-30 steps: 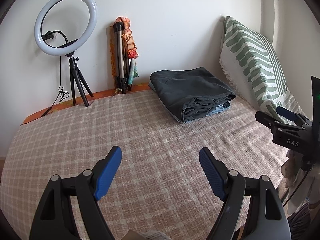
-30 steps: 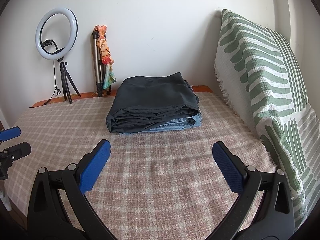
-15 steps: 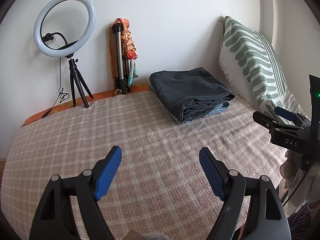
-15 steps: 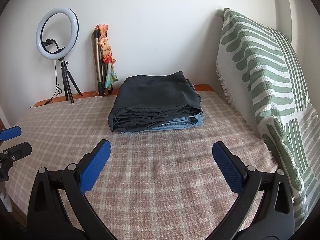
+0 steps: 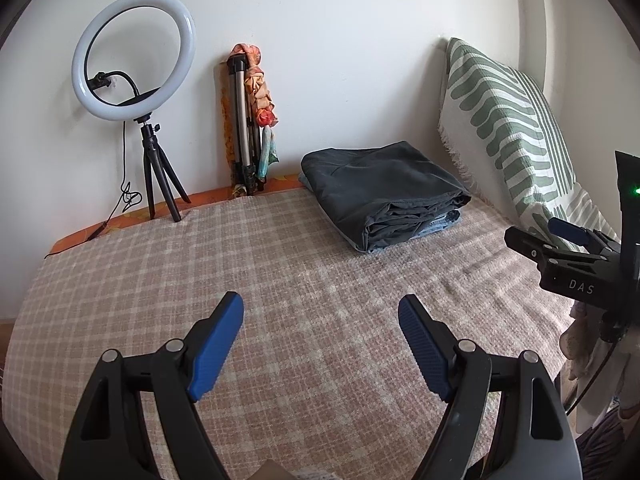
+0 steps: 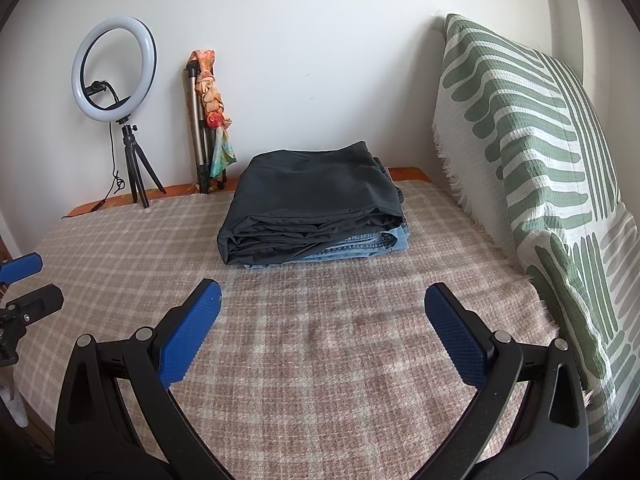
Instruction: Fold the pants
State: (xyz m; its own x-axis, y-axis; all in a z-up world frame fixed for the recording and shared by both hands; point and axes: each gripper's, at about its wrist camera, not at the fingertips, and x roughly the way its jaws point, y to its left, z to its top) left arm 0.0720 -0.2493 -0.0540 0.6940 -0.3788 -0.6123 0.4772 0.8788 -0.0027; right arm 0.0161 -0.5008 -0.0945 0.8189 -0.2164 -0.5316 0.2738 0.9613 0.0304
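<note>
Dark grey folded pants (image 5: 380, 190) lie on top of folded blue jeans (image 5: 440, 228) at the far side of the checked bed cover (image 5: 280, 272). The stack also shows in the right wrist view: grey pants (image 6: 312, 204), jeans (image 6: 372, 244). My left gripper (image 5: 320, 332) is open and empty, low over the cover, well short of the stack. My right gripper (image 6: 320, 320) is open and empty, also in front of the stack. The right gripper shows at the right edge of the left wrist view (image 5: 560, 240); the left gripper at the left edge of the right wrist view (image 6: 20, 284).
A green-and-white patterned pillow (image 6: 532, 168) leans against the wall on the right. A ring light on a small tripod (image 5: 136, 68) and a folded tripod with a colourful cloth (image 5: 248, 120) stand at the back wall. Cloth hangs off the bed's right edge (image 5: 580, 344).
Both grippers have drifted back slightly; the stack sits a little farther and higher in both views. Jaws stay open.
</note>
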